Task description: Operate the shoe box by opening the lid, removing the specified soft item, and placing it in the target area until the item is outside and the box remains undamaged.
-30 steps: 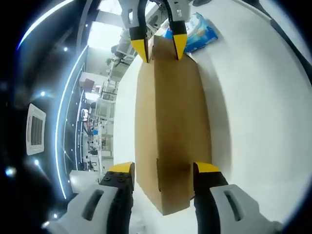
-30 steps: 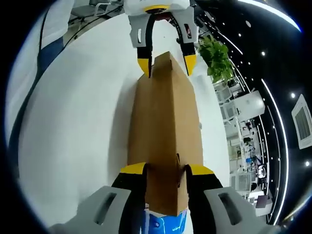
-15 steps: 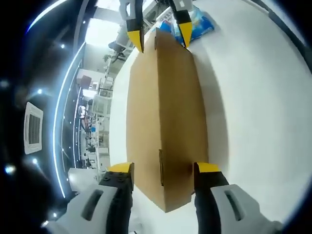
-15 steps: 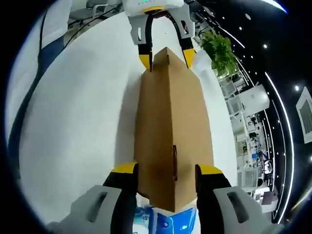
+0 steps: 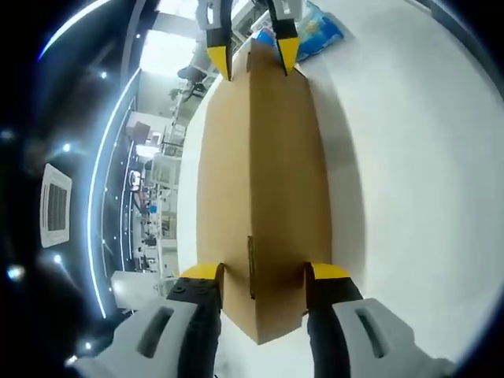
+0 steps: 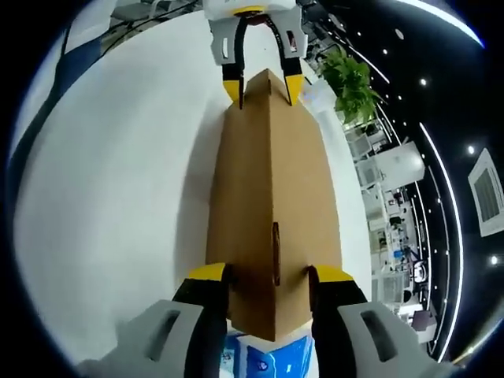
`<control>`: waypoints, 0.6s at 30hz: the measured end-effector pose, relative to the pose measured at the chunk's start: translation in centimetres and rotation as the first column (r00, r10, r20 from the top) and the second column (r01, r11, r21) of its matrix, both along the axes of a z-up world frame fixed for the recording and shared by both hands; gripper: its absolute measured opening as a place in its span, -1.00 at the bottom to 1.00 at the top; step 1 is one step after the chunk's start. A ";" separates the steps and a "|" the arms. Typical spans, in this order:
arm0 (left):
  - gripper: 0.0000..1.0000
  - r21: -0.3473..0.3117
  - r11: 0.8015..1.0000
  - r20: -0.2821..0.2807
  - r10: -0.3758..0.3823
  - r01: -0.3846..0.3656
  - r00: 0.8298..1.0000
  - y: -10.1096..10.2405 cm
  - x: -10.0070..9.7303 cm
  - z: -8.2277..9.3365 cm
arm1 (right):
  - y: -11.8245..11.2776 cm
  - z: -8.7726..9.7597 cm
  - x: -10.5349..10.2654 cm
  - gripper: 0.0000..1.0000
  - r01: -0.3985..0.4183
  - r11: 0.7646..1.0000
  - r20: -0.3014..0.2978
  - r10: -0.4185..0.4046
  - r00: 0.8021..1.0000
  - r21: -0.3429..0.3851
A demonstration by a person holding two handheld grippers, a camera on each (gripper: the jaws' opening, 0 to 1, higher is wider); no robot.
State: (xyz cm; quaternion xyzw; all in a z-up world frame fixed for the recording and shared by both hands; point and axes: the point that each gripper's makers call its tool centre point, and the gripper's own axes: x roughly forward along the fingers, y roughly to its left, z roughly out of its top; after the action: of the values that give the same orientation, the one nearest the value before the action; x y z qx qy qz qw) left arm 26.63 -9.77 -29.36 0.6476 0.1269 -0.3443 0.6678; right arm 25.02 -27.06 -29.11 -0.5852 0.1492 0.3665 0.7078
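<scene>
Carefully now: a shoe box pinched at both ends

Both tongs bear on the brown cardboard shoe box [image 5: 264, 181], which stands on the white bench [image 5: 409, 157]. In the left gripper view, the left tongs [image 5: 260, 276] straddle the near end with their yellow tips pressed to its sides, and the right tongs [image 5: 250, 55] clamp the far end. The right gripper view mirrors this.

As a judgement, the main risk is crushing. Thin cardboard squeezed from both ends may buckle or crease, and a twist between the two hands could tear a corner or the small slot on the end wall. An uneven pull could also drag the box across the bench instead of freeing the lid.

What the box holds cannot be told, since it is closed. A blue-and-white soft pack [image 5: 319, 27] lies on the bench just beyond the far end.
</scene>
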 end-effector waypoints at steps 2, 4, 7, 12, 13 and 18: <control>-0.18 0.003 1.000 0.003 -0.002 0.002 1.000 0.0 0.0 -0.2 | 0.0 -0.1 0.0 -0.21 0.007 1.000 -0.002 -0.007 1.000 0.002; -0.18 0.002 1.000 0.009 -0.002 0.002 1.000 0.1 0.0 -0.7 | 0.0 -0.5 -0.1 -0.21 0.011 1.000 -0.004 -0.011 1.000 -0.005; -0.19 0.001 1.000 0.012 0.002 -0.002 1.000 0.0 0.0 -0.7 | 0.0 -0.6 -0.1 -0.22 0.012 1.000 -0.002 -0.012 1.000 -0.004; -0.19 -0.016 1.000 0.020 -0.007 0.007 1.000 0.1 0.0 -0.7 | 0.0 -0.6 0.0 -0.22 0.026 1.000 -0.002 -0.026 1.000 0.007; -0.19 -0.017 1.000 0.019 -0.010 0.010 1.000 0.1 0.0 -0.7 | 0.0 -0.6 0.0 -0.22 0.026 1.000 -0.001 -0.026 1.000 0.010; -0.21 -0.012 1.000 0.015 -0.017 0.017 1.000 0.0 -0.1 -0.6 | 0.0 -0.5 -0.1 -0.23 0.021 1.000 -0.002 -0.021 1.000 0.012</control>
State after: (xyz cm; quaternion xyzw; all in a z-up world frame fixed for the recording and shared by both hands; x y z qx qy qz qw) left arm 26.56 -9.73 -30.00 0.6470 0.1142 -0.3460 0.6698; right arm 24.88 -27.05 -29.65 -0.5792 0.1538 0.3606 0.7148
